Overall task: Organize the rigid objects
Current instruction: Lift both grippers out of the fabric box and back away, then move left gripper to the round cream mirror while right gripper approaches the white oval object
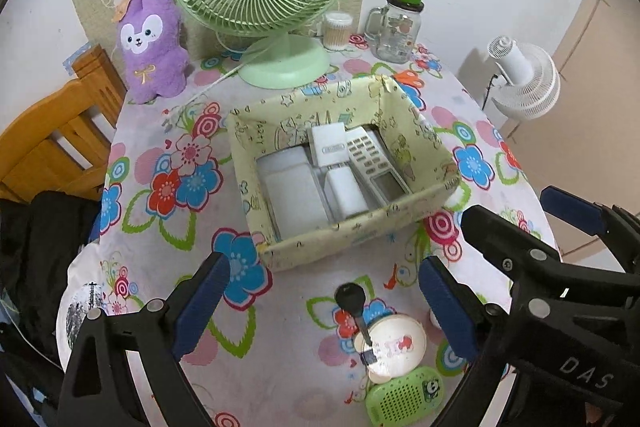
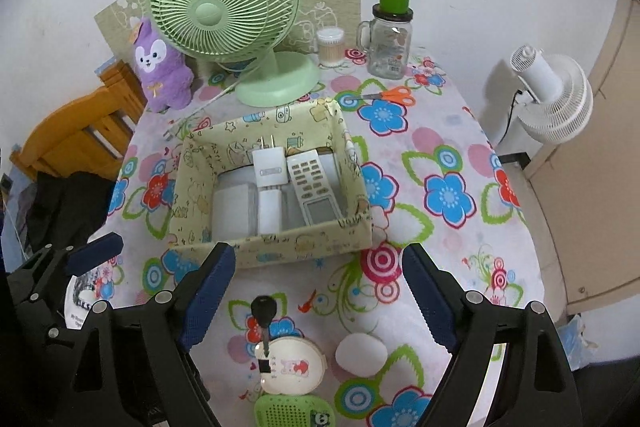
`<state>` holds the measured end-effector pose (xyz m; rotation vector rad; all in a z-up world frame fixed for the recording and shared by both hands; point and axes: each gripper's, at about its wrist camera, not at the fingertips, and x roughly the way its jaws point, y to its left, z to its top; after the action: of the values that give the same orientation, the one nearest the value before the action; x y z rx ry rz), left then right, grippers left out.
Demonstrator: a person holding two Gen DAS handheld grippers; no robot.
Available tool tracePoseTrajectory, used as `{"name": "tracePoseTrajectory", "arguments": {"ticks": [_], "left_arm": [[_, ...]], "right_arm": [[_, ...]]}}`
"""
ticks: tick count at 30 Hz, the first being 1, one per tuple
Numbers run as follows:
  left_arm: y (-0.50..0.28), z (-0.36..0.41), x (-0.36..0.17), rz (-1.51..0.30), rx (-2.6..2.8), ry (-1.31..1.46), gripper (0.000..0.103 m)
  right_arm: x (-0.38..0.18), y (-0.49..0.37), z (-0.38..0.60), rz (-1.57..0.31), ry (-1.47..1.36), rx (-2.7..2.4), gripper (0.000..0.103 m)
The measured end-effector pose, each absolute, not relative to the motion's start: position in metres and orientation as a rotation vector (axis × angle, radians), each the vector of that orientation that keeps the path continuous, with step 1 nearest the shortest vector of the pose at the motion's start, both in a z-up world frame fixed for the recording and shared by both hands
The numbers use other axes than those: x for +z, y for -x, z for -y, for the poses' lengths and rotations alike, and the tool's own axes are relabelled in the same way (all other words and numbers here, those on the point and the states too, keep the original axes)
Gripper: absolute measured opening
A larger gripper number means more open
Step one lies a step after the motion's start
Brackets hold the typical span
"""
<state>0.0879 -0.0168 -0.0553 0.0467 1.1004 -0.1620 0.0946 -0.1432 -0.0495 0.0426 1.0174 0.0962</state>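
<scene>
Green case (image 2: 294, 411) cut off btm, grippers open.

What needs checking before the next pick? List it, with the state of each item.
1. Right gripper open with nothing between its fingers: ok.
2. Left gripper open and empty: ok.
3. Loose items in front of the box in plain sight: key, round white case, white oval object, green perforated case: ok.
4. Key free to lift: not ok, its blade lies on the round white case.
5. Room left in the box: cannot tell; a remote, a charger and other white items already fill much of the floor.
6. Scissors lie behind the box, near the glass jar: ok.
</scene>
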Motion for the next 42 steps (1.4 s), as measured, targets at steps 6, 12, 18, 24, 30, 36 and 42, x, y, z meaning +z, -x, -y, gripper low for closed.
{"name": "tracePoseTrajectory", "arguments": {"ticks": [6,12,18,24,30,36,42], "left_arm": [[-0.076,0.016,-0.068,-1.135,-0.180,-0.042,0.097],[-0.066,0.022,-0.082,-1.159,-0.166,-0.045,0.097],[-0.060,0.027,-0.094,-1.188,-0.147,-0.005,0.097],[-0.053,0.034,-0.111,-1.221,-0.106,0.018,0.097],[-0.051,0.038,-0.132,-1.259,-0.072,0.055,0.097],[-0.051,0.042,-0.154,-1.295,-0.050,0.072,0.097],[-0.050,0.047,-0.168,-1.323,-0.033,0.073,0.097]], "right_arm": [[-0.058,-0.080,0.146,-1.023,-0.031,0.087,0.088],[-0.073,-0.072,0.156,-1.068,-0.027,0.092,0.088],[-0.082,-0.067,0.167,-1.080,-0.004,0.118,0.087],[-0.098,-0.066,0.176,-1.110,0.024,0.137,0.087],[-0.115,-0.070,0.181,-1.134,0.052,0.163,0.087],[-0.134,-0.077,0.175,-1.153,0.083,0.206,0.087],[-0.154,-0.080,0.175,-1.171,0.101,0.227,0.087]]}}
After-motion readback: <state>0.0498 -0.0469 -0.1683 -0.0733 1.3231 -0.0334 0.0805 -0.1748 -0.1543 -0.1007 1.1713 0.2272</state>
